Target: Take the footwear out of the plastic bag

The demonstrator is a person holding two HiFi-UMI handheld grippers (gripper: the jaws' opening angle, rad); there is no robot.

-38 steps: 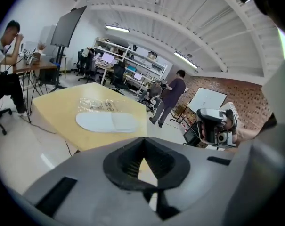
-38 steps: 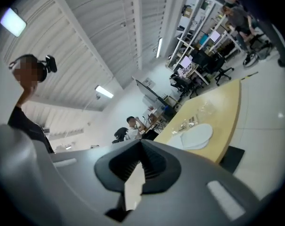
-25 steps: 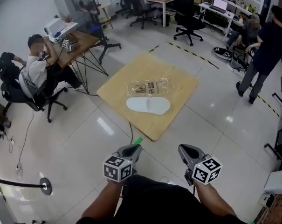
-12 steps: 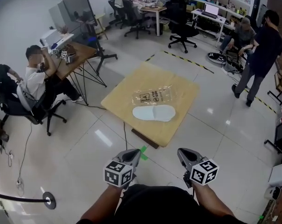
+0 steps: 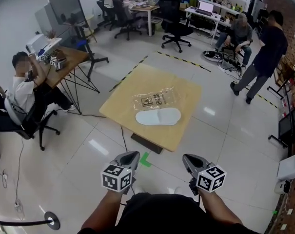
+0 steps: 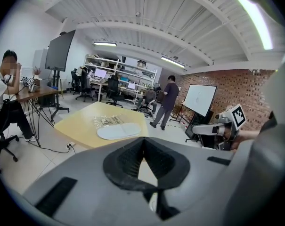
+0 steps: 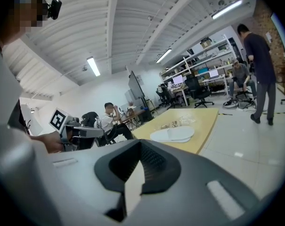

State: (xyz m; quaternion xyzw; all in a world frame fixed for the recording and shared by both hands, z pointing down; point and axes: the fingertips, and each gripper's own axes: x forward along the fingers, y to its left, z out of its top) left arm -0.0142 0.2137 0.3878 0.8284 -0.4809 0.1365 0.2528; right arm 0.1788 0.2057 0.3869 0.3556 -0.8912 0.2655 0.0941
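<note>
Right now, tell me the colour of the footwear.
The footwear is white; the head view shows it best.

Bright overhead, fisheye-warped, edges perhaps soft

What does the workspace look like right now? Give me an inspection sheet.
Surface: low wooden table on a tiled floor.
Job's things: clear plastic bag lies flat on the table; white footwear lies outside it, along its near side.
Clutter: nothing seen on the table.
Grippers: left gripper and right gripper both shut and empty, held over the floor short of the table.
Cables: dark cable runs across the floor from the table's near edge.
Surroundings: seated person at a desk on the left; standing person on the right; green tape mark on the floor.
</note>
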